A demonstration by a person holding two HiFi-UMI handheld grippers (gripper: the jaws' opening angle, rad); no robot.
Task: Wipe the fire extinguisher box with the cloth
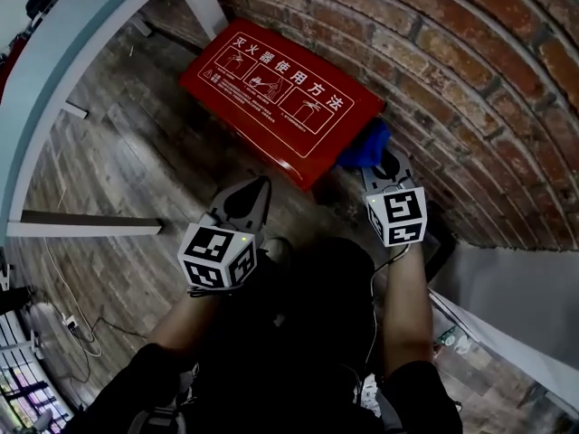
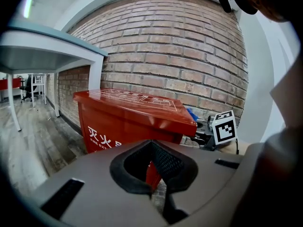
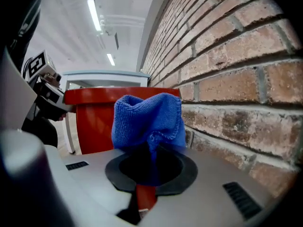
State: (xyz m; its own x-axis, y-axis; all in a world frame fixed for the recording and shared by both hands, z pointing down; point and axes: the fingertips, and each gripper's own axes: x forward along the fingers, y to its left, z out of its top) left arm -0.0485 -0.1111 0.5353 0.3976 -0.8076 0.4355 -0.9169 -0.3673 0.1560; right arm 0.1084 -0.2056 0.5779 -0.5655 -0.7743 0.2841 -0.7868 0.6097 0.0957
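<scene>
The red fire extinguisher box (image 1: 280, 98) stands on the floor against the brick wall, its lid printed with white instructions. My right gripper (image 1: 384, 165) is shut on a bunched blue cloth (image 1: 366, 146), which sits at the box's right end next to the wall. In the right gripper view the cloth (image 3: 147, 119) rises out of the jaws (image 3: 149, 160), with the box (image 3: 92, 119) just behind it. My left gripper (image 1: 258, 191) hovers in front of the box's near edge, shut and holding nothing. The left gripper view shows the box front (image 2: 128, 122) beyond its jaws (image 2: 154, 167).
The brick wall (image 1: 470, 70) runs close along the right. A white table with a teal top (image 1: 54, 61) stands to the left, one leg (image 1: 204, 3) near the box. Cables (image 1: 68, 319) lie on the wooden floor (image 1: 136, 161). A grey panel (image 1: 516, 306) is at lower right.
</scene>
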